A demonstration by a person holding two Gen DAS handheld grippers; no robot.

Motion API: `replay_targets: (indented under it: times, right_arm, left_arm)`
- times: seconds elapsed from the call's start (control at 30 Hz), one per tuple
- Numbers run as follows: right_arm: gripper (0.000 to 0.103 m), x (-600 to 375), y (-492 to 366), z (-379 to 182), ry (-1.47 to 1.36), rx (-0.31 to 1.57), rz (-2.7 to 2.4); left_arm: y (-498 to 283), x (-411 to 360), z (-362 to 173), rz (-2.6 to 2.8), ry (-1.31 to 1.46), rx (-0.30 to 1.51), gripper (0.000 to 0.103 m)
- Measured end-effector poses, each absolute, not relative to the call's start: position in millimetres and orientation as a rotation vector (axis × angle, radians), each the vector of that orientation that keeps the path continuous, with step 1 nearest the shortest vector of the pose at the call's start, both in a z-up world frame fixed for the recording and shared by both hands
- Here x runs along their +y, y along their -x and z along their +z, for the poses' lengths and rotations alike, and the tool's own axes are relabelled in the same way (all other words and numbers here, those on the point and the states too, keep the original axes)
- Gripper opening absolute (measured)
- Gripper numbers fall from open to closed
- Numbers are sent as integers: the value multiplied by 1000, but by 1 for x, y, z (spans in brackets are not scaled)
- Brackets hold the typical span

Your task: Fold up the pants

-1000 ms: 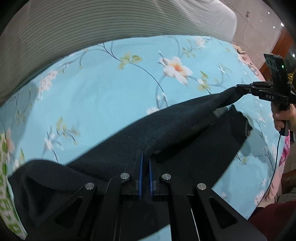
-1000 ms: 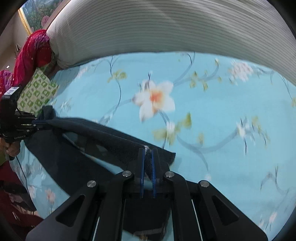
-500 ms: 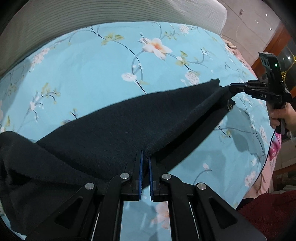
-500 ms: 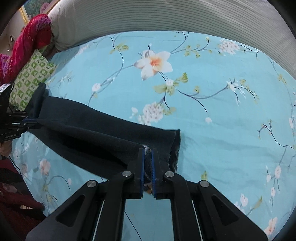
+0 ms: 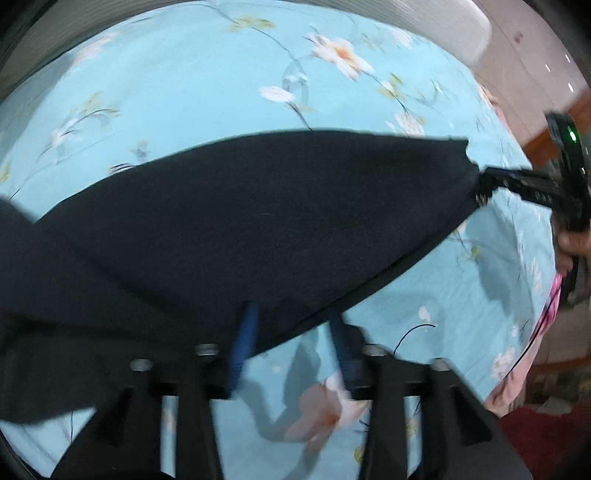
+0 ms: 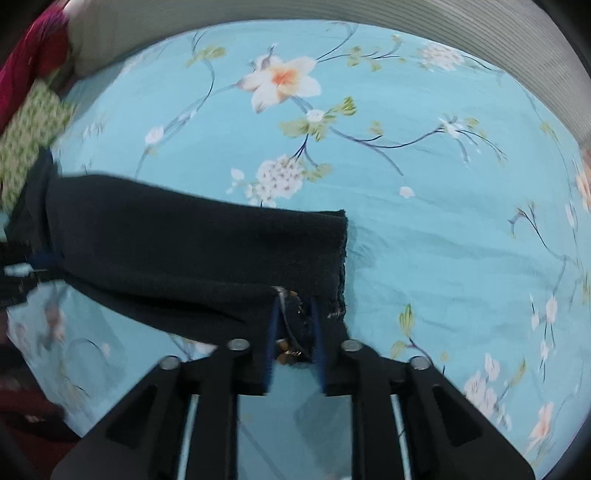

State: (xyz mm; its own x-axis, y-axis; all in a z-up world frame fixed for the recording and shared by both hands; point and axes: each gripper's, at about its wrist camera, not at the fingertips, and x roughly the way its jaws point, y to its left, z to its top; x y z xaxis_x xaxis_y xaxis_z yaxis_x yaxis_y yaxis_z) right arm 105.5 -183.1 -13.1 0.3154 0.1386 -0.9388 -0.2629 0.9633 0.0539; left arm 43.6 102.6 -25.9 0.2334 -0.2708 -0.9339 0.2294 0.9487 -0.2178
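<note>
Dark navy pants (image 5: 258, 221) lie stretched across the blue floral bedsheet (image 5: 184, 74). My left gripper (image 5: 291, 332) is open, its blue pads apart at the pants' near edge, with the cloth lying free in front of them. My right gripper (image 6: 293, 328) has its jaws partly apart with the pants' bunched end (image 6: 291, 317) still between the pads; in the left wrist view it (image 5: 480, 184) is at the far corner of the cloth. The pants (image 6: 184, 251) run leftward across the sheet in the right wrist view.
A striped grey headboard or pillow (image 6: 406, 22) runs along the far side of the bed. A green patterned pillow (image 6: 26, 125) and red fabric (image 6: 33, 48) sit at the left. The bed's edge with a pink floral cover (image 5: 532, 332) drops off at the right.
The pants have been lowered flat onto the sheet. My left gripper has opened and let go of the cloth. My right gripper's jaws have parted.
</note>
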Motion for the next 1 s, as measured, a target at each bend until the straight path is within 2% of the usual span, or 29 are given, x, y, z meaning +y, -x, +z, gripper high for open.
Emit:
replay_targets:
  times: [0.03,0.07,0.1,0.17,0.33,0.7,1.0]
  right_arm:
    - [39,-185,-103,-4,88,1208,256]
    - [46,-186,-102,5,54,1185,267]
    - [49,-186,-100,12,20,1163,282]
    - [49,-184,-97,26,-75,1130,320]
    - [49,-146,-108,28,-207,1144,450]
    - [49,27,-107,0,-117,1252,845]
    - [49,116,-114,-20,-17,1303,1000]
  left_arm:
    - [-42,109,-20,-329,49,1277,53]
    - [-40,115,-14,-308,59,1264,54]
    - [-39,125,-8,-280,75,1253,54]
    - [-39,143,0,-230,116,1248,62]
    - [-55,204,17,-28,233,1256,71]
    - [-134,307,18,330,373,1367,72]
    - [-193,307,-13,428,265,1531,74]
